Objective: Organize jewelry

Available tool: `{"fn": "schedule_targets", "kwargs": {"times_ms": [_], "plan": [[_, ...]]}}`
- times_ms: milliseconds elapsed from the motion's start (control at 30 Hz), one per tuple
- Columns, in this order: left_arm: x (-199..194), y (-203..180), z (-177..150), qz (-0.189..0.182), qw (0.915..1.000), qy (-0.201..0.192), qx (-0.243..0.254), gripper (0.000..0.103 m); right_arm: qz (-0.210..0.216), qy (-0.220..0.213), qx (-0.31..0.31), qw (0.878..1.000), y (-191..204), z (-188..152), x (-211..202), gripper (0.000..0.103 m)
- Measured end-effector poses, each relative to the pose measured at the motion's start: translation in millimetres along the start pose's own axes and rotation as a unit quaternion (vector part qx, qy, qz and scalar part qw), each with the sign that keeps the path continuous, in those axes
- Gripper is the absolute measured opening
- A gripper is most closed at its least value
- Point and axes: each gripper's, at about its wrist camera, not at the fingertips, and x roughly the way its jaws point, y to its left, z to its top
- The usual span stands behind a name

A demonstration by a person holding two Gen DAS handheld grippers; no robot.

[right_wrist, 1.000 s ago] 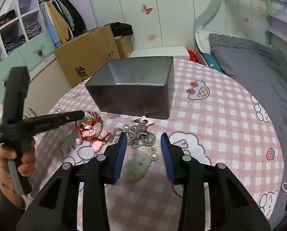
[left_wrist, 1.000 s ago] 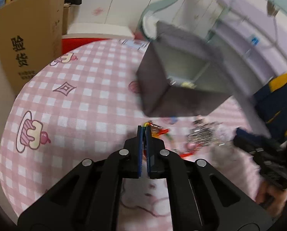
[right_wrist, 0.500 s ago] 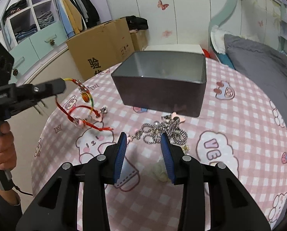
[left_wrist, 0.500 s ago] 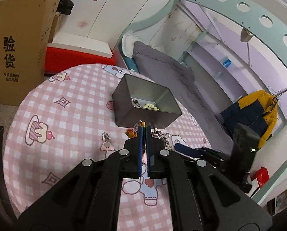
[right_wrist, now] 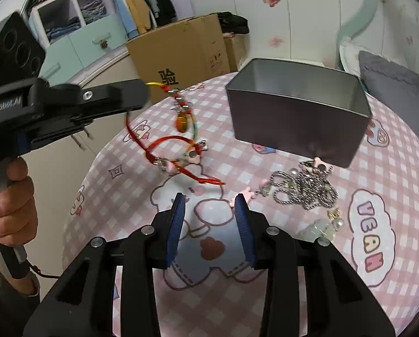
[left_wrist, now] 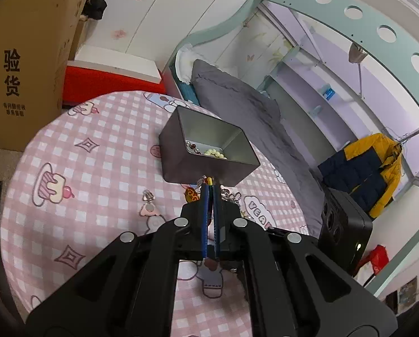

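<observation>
My left gripper (left_wrist: pixel 209 186) is shut on a red cord bracelet (right_wrist: pixel 178 151) with an amber charm and holds it in the air above the pink checked tablecloth, left of the grey metal box (right_wrist: pixel 296 118). The left gripper also shows in the right wrist view (right_wrist: pixel 144 91). The box (left_wrist: pixel 206 151) holds beads. My right gripper (right_wrist: pixel 209 219) is open and empty, low over the table. A pile of silver chains (right_wrist: pixel 307 188) and a pale jade pendant (right_wrist: pixel 317 229) lie in front of the box.
A small pink charm (left_wrist: pixel 149 207) lies alone on the cloth. A cardboard carton (right_wrist: pixel 181 47) stands beyond the round table's edge. A bed with a grey pillow (left_wrist: pixel 237 104) is behind the box.
My left gripper has lifted the red bracelet off the table and raised it well above the cloth, toward the box. The right gripper has pulled back slightly, still open.
</observation>
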Motion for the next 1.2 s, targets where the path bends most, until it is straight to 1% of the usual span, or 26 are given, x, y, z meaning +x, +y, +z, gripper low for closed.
{"fn": "schedule_targets", "kwargs": {"times_ms": [67, 167, 233, 267, 400, 433, 467, 533, 567, 633, 700, 733, 933, 1000, 1067, 1133, 1200], "plan": [[3.2, 0.1, 0.5, 0.001, 1.0000, 0.002, -0.002, 0.003, -0.007, 0.004, 0.000, 1.000, 1.3, 0.6, 3.6, 0.034], [8.5, -1.3, -0.6, 0.008, 0.9999, 0.006, -0.001, 0.003, -0.052, 0.014, 0.012, 0.998, -4.6, -1.0, 10.8, 0.035], [11.1, -2.1, -1.6, 0.007, 0.9999, 0.009, -0.001, 0.003, -0.045, 0.022, 0.024, 0.998, -9.1, -2.2, 16.9, 0.035], [12.6, -3.1, -1.4, 0.009, 0.9999, 0.010, 0.000, 0.003, -0.049, 0.021, 0.027, 0.998, -10.3, -2.2, 20.3, 0.035], [15.2, -7.4, -0.5, 0.014, 0.9998, 0.012, 0.010, 0.003, -0.047, 0.016, 0.029, 0.998, -8.6, 3.5, 27.0, 0.035], [15.4, -9.3, 0.4, 0.014, 0.9997, 0.012, 0.013, 0.003, -0.054, 0.015, 0.022, 0.998, -6.8, 5.1, 30.1, 0.035], [15.4, -10.4, 1.5, 0.014, 0.9997, 0.011, 0.015, 0.003, -0.061, 0.015, 0.014, 0.998, -5.6, 7.2, 33.3, 0.032], [14.1, -13.3, 4.0, 0.014, 0.9997, 0.009, 0.018, 0.003, -0.082, 0.016, 0.002, 0.997, -3.6, 7.8, 34.6, 0.014], [12.8, -14.2, 5.4, 0.012, 0.9997, 0.007, 0.020, 0.003, -0.080, 0.017, 0.003, 0.997, -6.2, 7.6, 33.6, 0.014], [10.1, -19.0, 10.4, 0.007, 0.9997, 0.002, 0.024, 0.003, -0.062, 0.014, 0.019, 0.998, -14.4, 6.2, 27.0, 0.014], [6.9, -24.5, 15.9, 0.000, 0.9995, -0.004, 0.031, 0.003, -0.053, 0.001, 0.023, 0.998, -18.0, 8.0, 15.0, 0.014], [5.8, -28.7, 18.7, -0.002, 0.9993, -0.007, 0.036, 0.003, -0.036, -0.010, 0.031, 0.999, -20.6, 11.5, 3.9, 0.014], [1.1, -54.2, 42.1, -0.011, 0.9971, -0.027, 0.071, 0.003, -0.015, -0.084, 0.041, 0.995, -32.4, 37.8, -53.4, 0.014], [0.9, -64.5, 53.4, -0.009, 0.9954, -0.038, 0.088, 0.003, -0.009, -0.103, 0.047, 0.994, -37.9, 46.2, -64.8, 0.014], [5.5, -72.5, 66.7, -0.007, 0.9940, -0.043, 0.101, 0.003, -0.013, -0.121, 0.050, 0.991, -46.1, 59.2, -72.2, 0.014], [11.5, -77.7, 77.3, -0.007, 0.9928, -0.047, 0.110, 0.003, -0.017, -0.137, 0.051, 0.989, -52.5, 70.1, -76.1, 0.014], [20.1, -79.1, 86.6, -0.007, 0.9926, -0.045, 0.113, 0.003, -0.015, -0.144, 0.056, 0.988, -58.2, 78.7, -75.3, 0.014]]}}
